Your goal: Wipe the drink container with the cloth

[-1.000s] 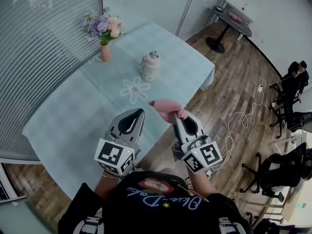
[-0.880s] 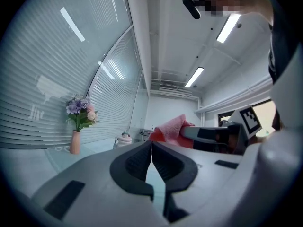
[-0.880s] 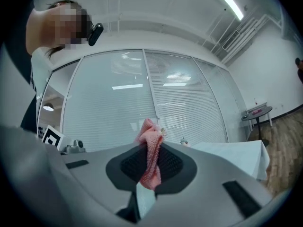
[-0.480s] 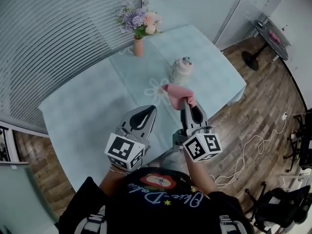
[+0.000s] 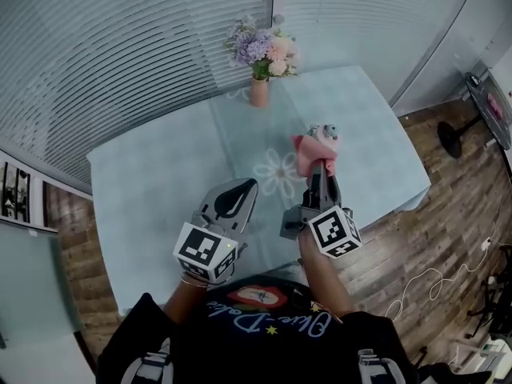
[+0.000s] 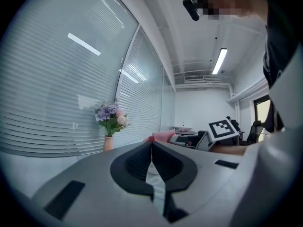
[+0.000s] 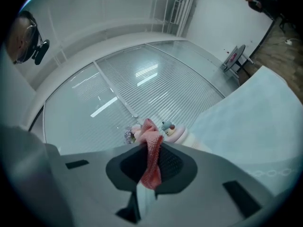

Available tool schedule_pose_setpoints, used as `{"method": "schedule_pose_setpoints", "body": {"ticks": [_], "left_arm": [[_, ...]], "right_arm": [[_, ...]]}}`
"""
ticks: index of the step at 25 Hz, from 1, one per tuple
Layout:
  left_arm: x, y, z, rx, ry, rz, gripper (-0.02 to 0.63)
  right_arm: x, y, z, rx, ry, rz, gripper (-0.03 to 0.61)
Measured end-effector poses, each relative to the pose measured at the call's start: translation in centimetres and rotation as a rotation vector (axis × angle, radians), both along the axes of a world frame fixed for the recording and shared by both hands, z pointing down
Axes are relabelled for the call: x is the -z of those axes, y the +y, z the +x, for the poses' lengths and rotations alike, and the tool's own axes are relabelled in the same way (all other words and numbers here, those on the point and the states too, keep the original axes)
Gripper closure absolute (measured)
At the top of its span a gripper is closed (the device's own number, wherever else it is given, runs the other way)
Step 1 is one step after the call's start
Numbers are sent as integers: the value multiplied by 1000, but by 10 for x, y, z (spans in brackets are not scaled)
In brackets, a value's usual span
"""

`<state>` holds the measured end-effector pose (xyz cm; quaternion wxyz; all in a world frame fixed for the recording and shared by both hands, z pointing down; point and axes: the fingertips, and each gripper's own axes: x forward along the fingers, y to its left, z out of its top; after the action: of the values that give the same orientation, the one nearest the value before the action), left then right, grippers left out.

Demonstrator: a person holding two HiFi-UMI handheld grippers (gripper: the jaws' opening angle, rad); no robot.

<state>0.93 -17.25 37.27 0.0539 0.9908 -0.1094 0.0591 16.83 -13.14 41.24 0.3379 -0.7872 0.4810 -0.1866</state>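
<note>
Nearest, the left claw (image 5: 239, 189) is held above the near part of the bench (image 5: 152, 190), its jaws pressed together with nothing between them. Slightly farther, the pink cloth (image 5: 306, 152) is pinched in the right claw (image 5: 320, 169), just beside the drink container (image 5: 326, 137), which stands upright mid-bench. A vase of flowers (image 5: 259, 86) is seen at the far edge.
</note>
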Motion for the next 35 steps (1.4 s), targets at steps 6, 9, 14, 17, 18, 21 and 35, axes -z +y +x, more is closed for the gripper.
{"method": "schedule_pose_setpoints", "body": {"ticks": [6,9,14,17,18,21,35], "left_arm": [[3,-18,5,66,-16,2,609],[0,-25,5,71,-17,-21,609],[-12,-34,5,73,-45,-51,609],[-18,-36,0,77,-60,-57,609],[-20,-37,-1,79,-66,-64,609],[-22,-39,-6,83,-70,-72,609],[-15,-42,-11,101,-45,-51,609]], "right_arm": [[-24,-13,25,-51,-168,33,557],[-38,-18,28,-74,-238,35,557],[-59,-28,32,-92,-310,31,557],[-66,-32,28,-95,-335,28,557],[-70,-32,28,-96,-353,27,557],[-83,-32,25,-105,-403,12,557],[-134,-24,24,-155,-529,-90,557]]}}
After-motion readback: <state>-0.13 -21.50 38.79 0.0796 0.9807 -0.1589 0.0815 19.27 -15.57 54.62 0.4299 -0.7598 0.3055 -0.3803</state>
